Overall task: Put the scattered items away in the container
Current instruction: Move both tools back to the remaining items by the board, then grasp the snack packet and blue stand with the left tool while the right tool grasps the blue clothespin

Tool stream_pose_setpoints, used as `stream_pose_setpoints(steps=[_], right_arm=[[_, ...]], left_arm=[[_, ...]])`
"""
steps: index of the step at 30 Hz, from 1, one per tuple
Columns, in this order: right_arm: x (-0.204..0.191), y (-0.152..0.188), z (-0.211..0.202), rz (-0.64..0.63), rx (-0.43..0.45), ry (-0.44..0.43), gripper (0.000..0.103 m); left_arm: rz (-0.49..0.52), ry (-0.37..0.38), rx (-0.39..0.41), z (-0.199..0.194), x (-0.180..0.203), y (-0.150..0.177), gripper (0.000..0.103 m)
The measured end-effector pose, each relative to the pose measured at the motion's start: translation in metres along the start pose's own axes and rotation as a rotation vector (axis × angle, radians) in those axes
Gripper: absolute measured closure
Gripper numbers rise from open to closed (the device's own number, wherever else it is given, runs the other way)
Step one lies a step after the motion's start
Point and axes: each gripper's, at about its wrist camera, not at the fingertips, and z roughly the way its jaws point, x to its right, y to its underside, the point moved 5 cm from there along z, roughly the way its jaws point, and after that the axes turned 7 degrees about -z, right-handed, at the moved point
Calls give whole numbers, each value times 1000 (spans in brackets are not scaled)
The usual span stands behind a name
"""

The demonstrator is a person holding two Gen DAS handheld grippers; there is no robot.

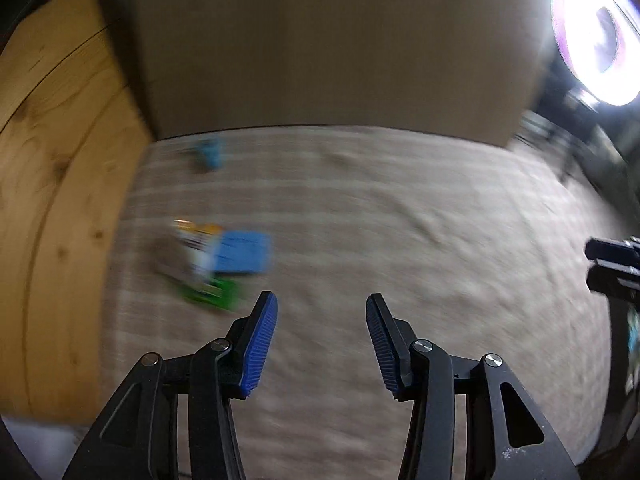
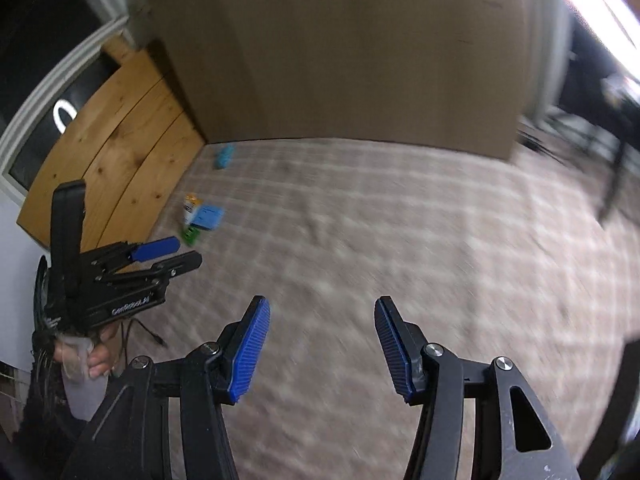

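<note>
Checked beige cloth [image 1: 400, 208] covers the work surface, backed by a tall brown cardboard panel [image 1: 340, 40] at the far edge and a wooden board [image 1: 60, 160] on the left. Whether a bench lies under the cloth cannot be told.

Both tools are empty. The left hand-held gripper [image 1: 322, 320] has its blue pads spread wide apart above bare cloth; the right hand-held gripper [image 2: 322, 320] is likewise spread, holding nothing.

The scattered items lie at left: a blue flat packet [image 1: 240, 254] resting partly on a white-and-orange packet [image 1: 194, 240], with a green item [image 1: 210, 292] just nearer, and a small light-blue object [image 1: 210, 152] far off by the panel. All are motion-blurred, so their identity is uncertain. No container is visible in either view.

Judged step: approach to the first pick, with the cluster just ahead and left of the left tool. To do it well, slow until the view is sharp, take the uppermost blue packet first, straddle its shorter side with both pads, and close without dragging the cloth.

The right wrist view alone shows the left tool from the side [image 2: 160, 254], with the holder's fingers [image 2: 98, 354] on its grip. The left wrist view alone shows a bright ring lamp [image 1: 596, 32] at upper right.
</note>
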Motion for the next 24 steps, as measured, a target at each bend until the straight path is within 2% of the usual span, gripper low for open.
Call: stream_pose_setpoints(steps=[5, 11, 17, 24], right_arm=[[-34, -56, 57, -58, -62, -69, 52], [-71, -124, 119, -153, -109, -99, 52], [-94, -169, 163, -201, -140, -128, 52], [-127, -196, 213, -253, -176, -156, 52]], left_arm=[[-122, -46, -21, 29, -69, -42, 53], [-188, -52, -46, 65, -106, -68, 52], [-205, -23, -84, 94, -110, -67, 52], [-187, 10, -19, 84, -89, -39, 56]])
